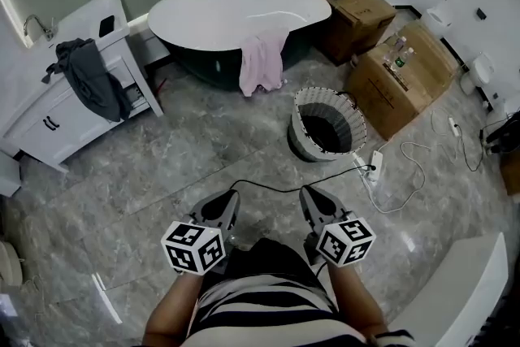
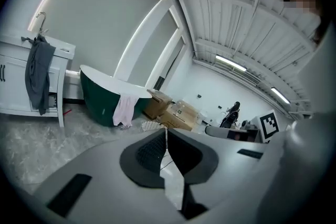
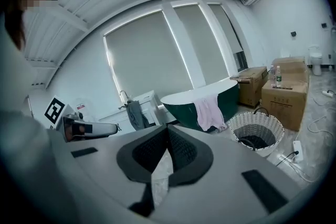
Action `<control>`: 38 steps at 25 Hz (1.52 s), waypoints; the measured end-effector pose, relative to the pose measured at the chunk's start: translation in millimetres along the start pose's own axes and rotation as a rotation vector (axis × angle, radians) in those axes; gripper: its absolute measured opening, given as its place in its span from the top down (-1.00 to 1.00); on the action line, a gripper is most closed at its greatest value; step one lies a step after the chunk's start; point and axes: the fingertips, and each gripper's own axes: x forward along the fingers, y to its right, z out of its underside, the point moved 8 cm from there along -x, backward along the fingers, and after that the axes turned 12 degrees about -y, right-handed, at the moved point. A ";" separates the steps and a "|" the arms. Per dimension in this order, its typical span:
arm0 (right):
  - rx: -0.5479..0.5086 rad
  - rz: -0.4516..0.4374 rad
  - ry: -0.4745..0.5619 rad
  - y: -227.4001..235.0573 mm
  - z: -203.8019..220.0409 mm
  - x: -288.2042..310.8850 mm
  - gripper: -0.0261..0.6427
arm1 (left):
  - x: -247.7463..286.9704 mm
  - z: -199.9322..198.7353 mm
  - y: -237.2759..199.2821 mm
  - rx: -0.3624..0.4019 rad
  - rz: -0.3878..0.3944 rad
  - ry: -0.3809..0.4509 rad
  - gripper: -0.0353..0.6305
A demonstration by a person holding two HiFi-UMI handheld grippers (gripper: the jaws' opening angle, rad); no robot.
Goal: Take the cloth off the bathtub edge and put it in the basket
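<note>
My left gripper (image 1: 228, 202) and right gripper (image 1: 312, 201) are both pinched shut with nothing between the jaws, well back from the bathtub (image 1: 203, 12). The pink cloth (image 1: 262, 61) hangs over the bathtub's near edge. The basket (image 1: 358, 124) stands near the bathtub, below the cloth's side.

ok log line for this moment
phase: cloth not yet picked | left gripper: shut, empty | right gripper: shut, empty | pink cloth: draped over bathtub edge | basket: on floor

Head view looks down; both gripper views share the bathtub (image 2: 97, 105).
</note>
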 end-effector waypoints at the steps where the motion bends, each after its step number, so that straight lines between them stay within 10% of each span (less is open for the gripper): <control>1: 0.009 -0.004 0.006 -1.2 -0.9 3.5 0.84 | 0.1 -0.6 -4.1 0.002 -0.001 -0.005 0.82; 38: -0.064 -0.113 -0.124 143.7 -161.4 213.1 0.84 | 200.6 -175.6 -106.7 0.027 -0.025 0.007 0.82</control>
